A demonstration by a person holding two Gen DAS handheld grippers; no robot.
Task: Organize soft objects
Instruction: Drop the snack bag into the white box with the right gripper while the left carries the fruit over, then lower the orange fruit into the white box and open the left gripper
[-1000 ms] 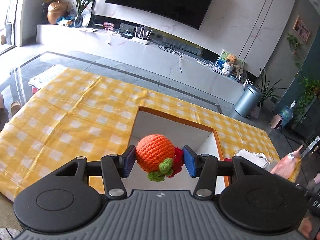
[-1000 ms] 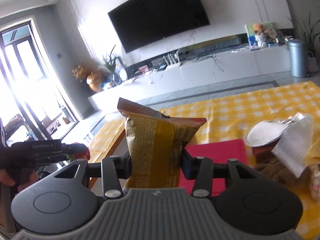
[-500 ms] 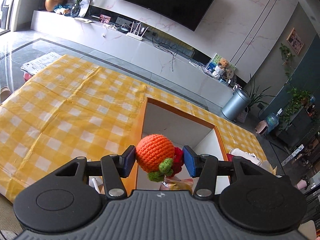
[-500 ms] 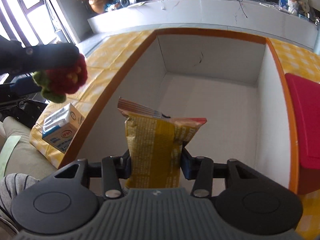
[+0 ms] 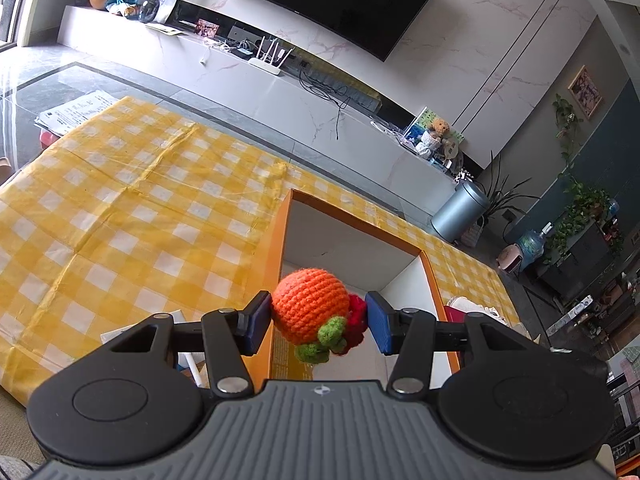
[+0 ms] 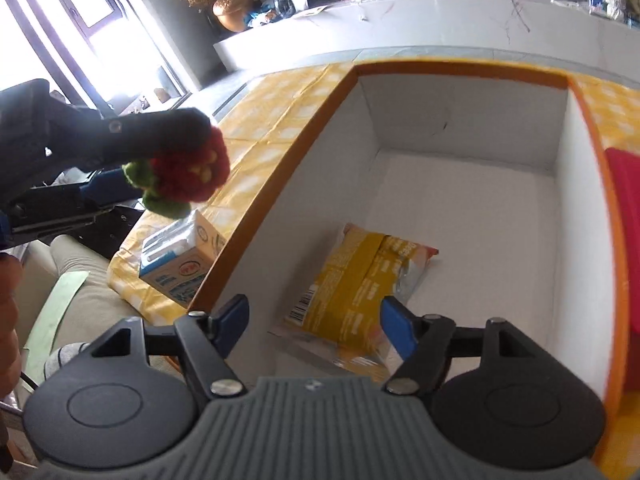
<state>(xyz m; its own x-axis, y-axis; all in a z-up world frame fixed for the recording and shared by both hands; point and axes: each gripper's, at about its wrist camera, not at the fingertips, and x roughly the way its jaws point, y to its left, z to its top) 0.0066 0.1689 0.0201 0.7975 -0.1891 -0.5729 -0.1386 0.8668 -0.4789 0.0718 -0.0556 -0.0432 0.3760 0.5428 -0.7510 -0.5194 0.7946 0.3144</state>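
My left gripper (image 5: 318, 318) is shut on a crocheted toy (image 5: 310, 310): an orange ball with green leaves and a red strawberry part. It hangs above the near left edge of the orange-rimmed white box (image 5: 286, 220). From the right wrist view the same toy (image 6: 188, 174) shows at the left, held by the left gripper (image 6: 160, 168). My right gripper (image 6: 314, 322) hovers over the box (image 6: 576, 184), its jaws opening with nothing pressed between them. The yellow snack bag (image 6: 360, 284) lies flat on the box floor below it.
A yellow checked cloth (image 5: 132, 216) covers the table around the box. A small milk carton (image 6: 180, 260) stands on the cloth just left of the box. A red object (image 6: 624, 232) lies right of the box. A person's trouser leg (image 6: 76, 312) shows below the table's near edge.
The right gripper swung down over the box, then opened and let the yellow snack bag fall to the box floor. The left gripper drifted toward the box with the toy still gripped.
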